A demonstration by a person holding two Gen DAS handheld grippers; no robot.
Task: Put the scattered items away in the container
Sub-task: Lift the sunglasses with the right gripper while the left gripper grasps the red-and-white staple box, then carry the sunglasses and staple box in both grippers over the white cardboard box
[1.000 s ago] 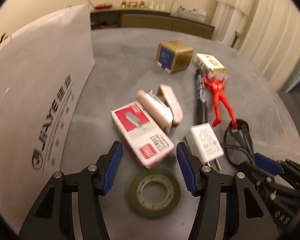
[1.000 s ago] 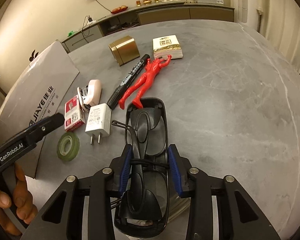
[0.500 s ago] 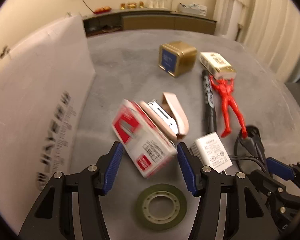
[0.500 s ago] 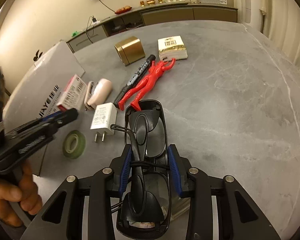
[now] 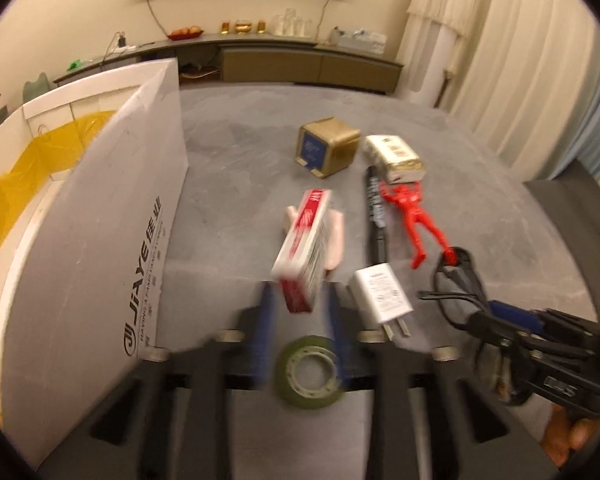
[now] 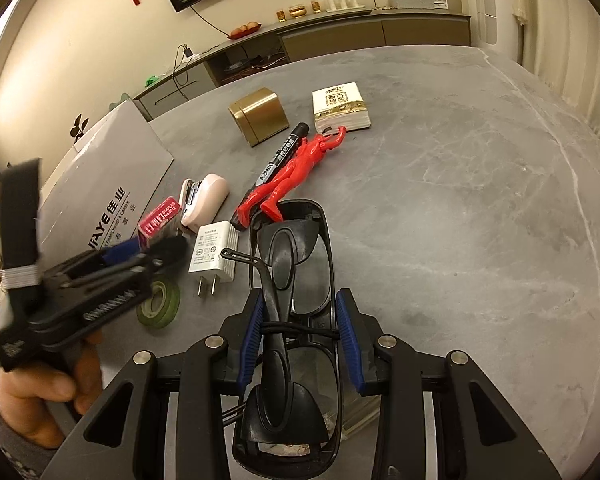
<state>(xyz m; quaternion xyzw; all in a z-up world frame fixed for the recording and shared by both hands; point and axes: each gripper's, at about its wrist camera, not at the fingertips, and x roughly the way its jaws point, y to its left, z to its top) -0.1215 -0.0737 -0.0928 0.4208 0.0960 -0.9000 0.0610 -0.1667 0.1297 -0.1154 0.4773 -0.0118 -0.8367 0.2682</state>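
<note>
My left gripper [image 5: 298,308] is shut on a red-and-white staples box [image 5: 300,256], which is tipped on edge and raised off the grey table [image 5: 240,160]; its fingers are motion-blurred. The white container [image 5: 100,240] with black lettering stands just to the left, with yellow plastic inside. My right gripper [image 6: 302,336] is shut on black glasses [image 6: 292,264] low over the table. Under the left gripper lies a green tape roll [image 5: 310,372], and a white charger plug [image 5: 380,298] is to its right. In the right wrist view the left gripper [image 6: 140,258] holds the staples box [image 6: 160,222].
A pink stapler [image 6: 204,200], black marker [image 6: 280,156], red toy figure [image 6: 292,172], gold box [image 6: 260,120] and tissue pack [image 6: 340,106] lie scattered mid-table. A person's hand [image 6: 40,392] grips the left tool. The table's right half [image 6: 480,220] is bare stone.
The left gripper has shut on the staples box and lifted it, turning it onto its edge. The right gripper keeps the glasses almost in place.
</note>
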